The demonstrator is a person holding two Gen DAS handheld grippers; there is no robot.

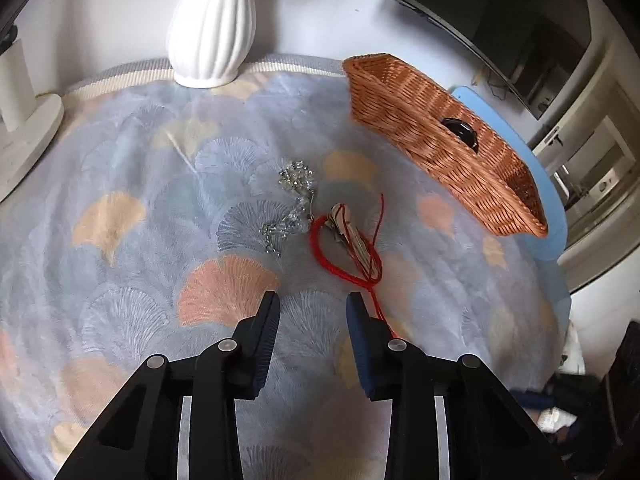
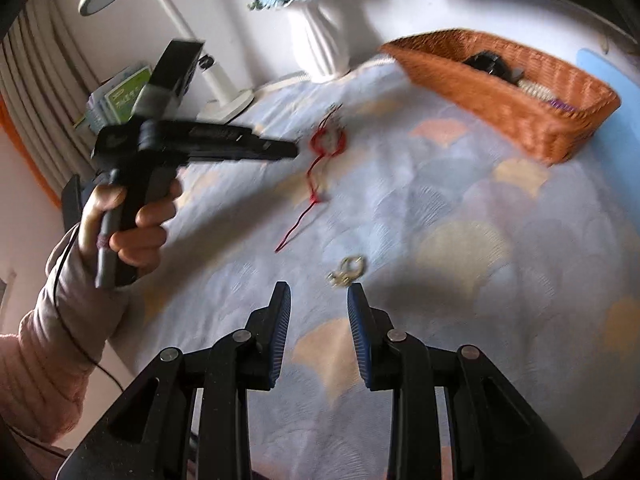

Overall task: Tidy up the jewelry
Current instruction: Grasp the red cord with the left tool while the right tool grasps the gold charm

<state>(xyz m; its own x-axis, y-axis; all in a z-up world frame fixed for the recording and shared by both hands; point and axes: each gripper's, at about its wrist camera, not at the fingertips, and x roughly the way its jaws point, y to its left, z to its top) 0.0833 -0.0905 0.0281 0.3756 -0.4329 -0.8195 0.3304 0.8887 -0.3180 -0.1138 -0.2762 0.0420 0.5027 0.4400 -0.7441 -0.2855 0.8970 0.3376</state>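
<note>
A red cord bracelet (image 1: 348,240) with a beige piece lies on the patterned cloth, and a silver crystal piece (image 1: 294,196) lies just left of it. My left gripper (image 1: 313,300) hovers just short of them, open with nothing between its fingers; the cord's tail runs beside its right finger (image 1: 360,320). In the right wrist view a small gold piece (image 2: 348,270) lies just ahead of my right gripper (image 2: 319,289), which is open and empty. A hand (image 2: 136,220) holds the left gripper (image 2: 288,150) near the red cord (image 2: 328,142).
A wicker basket (image 1: 440,140) (image 2: 520,92) stands at the far right with a black item (image 1: 460,130) inside. A white vase (image 1: 212,24) and a lamp base (image 1: 24,120) stand at the back. The cloth (image 1: 140,240) ends at the table's right edge.
</note>
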